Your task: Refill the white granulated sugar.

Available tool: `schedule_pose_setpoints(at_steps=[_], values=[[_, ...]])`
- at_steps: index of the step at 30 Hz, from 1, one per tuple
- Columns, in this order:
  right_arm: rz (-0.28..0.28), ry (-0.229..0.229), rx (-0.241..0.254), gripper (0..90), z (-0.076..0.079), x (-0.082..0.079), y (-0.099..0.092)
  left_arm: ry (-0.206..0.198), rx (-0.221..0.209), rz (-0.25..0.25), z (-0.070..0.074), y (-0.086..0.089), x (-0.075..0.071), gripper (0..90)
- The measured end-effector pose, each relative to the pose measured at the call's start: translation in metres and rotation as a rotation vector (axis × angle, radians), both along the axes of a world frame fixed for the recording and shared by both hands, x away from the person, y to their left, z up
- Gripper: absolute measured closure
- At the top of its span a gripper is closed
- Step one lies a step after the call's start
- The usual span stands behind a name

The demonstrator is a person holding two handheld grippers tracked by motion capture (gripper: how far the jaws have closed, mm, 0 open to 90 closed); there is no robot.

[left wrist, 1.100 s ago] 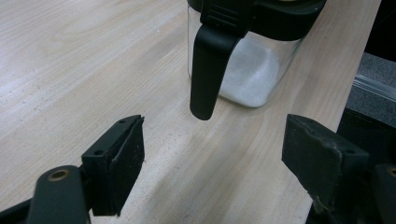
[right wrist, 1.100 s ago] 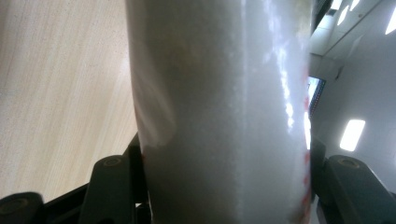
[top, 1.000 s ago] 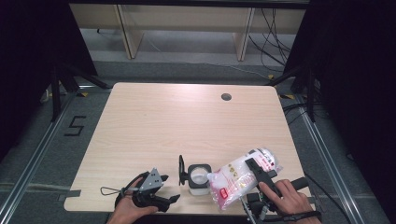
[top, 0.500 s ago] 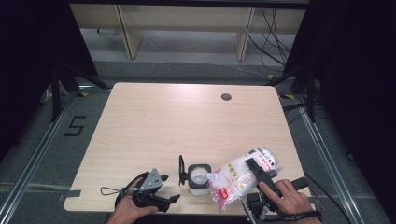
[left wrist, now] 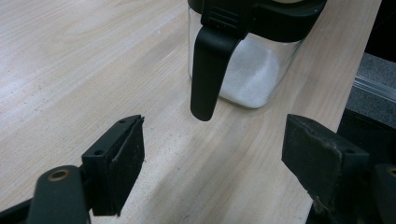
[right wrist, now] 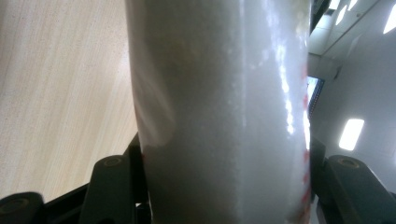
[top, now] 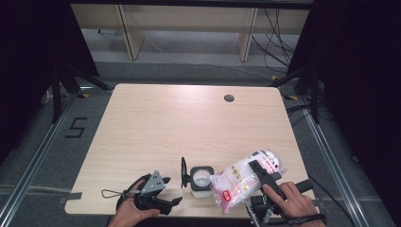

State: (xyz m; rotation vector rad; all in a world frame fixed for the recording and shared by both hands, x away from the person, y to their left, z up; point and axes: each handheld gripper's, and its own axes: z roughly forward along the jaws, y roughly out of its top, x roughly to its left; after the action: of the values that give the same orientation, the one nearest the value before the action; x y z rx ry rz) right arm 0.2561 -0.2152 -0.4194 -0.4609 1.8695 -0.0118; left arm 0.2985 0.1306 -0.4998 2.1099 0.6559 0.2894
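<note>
Right tongs [top: 259,176] clamped across the middle of a clear plastic bag [top: 245,178] of white granules with red print; jaws pressed against both sides of the bag [right wrist: 219,116] in the right gripper view. Bag held tilted above the table's near right corner, lower end down-left, just above and beside the open mouth of a small square glass jar [top: 200,178]. Whether the bag's corner touches the jar rim: cannot tell.

Left tongs [top: 163,203] open, jaws wide apart with nothing between them, resting low at the table's near edge, pointed toward the jar. In the left gripper view, bare wood between the two pads, jar [left wrist: 254,60] just ahead.

Jar upright on the table [top: 189,123] near the front edge, between the two tongs. Black collar round the top, black hinged lid [top: 184,172] swung open to its left, standing on edge. Layer of white granules in the jar bottom. Black lever [left wrist: 210,70] hanging down the jar's near side.

Round cable hole [top: 229,98] far back on the table.
</note>
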Motion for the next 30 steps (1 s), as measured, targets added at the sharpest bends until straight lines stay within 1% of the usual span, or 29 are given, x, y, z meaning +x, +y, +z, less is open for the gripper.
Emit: schedule_pose_setpoints(at_steps=[4,5,6,7,8,9,10,21,22,23,25,26,27,28,29,30], values=[[0.002,-0.002,0.002,43.5,0.0002,-0.0001,0.0001,0.000,-0.002,0.001,0.0000,0.0000,-0.0002,20.8],[0.000,0.003,0.006,43.5,-0.0002,-0.0004,0.0004,0.023,-0.023,0.020,-0.0007,-0.0014,-0.0020,20.8],[-0.007,0.005,0.018,43.5,-0.0011,-0.0009,-0.0001,0.022,-0.023,0.020,-0.0007,-0.0014,-0.0020,20.8],[0.021,-0.007,0.001,43.5,0.0009,0.0002,0.0012,0.022,-0.022,0.019,-0.0006,-0.0014,-0.0020,20.8],[0.032,-0.019,0.009,43.5,0.0002,0.0006,0.0009,0.022,-0.024,0.020,-0.0006,-0.0014,-0.0019,20.8],[0.022,-0.008,0.001,43.5,0.0010,0.0002,0.0014,0.019,-0.014,0.019,-0.0003,-0.0006,-0.0014,20.8],[0.007,-0.001,-0.012,43.5,0.0020,-0.0006,0.0020,0.020,-0.015,0.020,-0.0004,-0.0006,-0.0014,20.8],[0.014,0.003,-0.004,43.5,0.0011,-0.0003,0.0021,0.021,-0.023,0.023,-0.0001,-0.0008,-0.0017,20.8],[0.016,0.004,-0.005,43.5,0.0007,-0.0002,0.0022,0.022,-0.023,0.022,0.0001,-0.0008,-0.0017,20.8],[0.018,0.003,-0.010,43.5,0.0010,-0.0001,0.0024,0.033,-0.020,0.014,0.0007,-0.0003,-0.0015,20.8],[0.016,0.004,-0.014,43.6,0.0011,-0.0002,0.0024,0.031,-0.022,0.016,0.0005,-0.0003,-0.0015,20.8],[0.025,-0.001,-0.002,43.6,0.0007,0.0000,0.0023,0.031,-0.020,0.016,0.0008,-0.0003,-0.0015,20.8],[0.016,0.002,-0.011,43.5,0.0017,-0.0006,0.0026,0.021,-0.023,0.025,0.0003,-0.0007,-0.0017,20.8],[0.031,-0.007,0.001,43.6,0.0010,0.0001,0.0019,0.004,-0.011,0.008,0.0010,0.0000,-0.0003,20.8],[0.012,0.001,-0.010,43.6,0.0023,-0.0010,0.0022,0.024,-0.021,0.016,0.0004,-0.0004,-0.0014,20.8],[0.032,-0.007,-0.023,43.6,0.0034,0.0005,0.0020,0.033,-0.020,0.015,0.0006,-0.0003,-0.0015,20.9]])
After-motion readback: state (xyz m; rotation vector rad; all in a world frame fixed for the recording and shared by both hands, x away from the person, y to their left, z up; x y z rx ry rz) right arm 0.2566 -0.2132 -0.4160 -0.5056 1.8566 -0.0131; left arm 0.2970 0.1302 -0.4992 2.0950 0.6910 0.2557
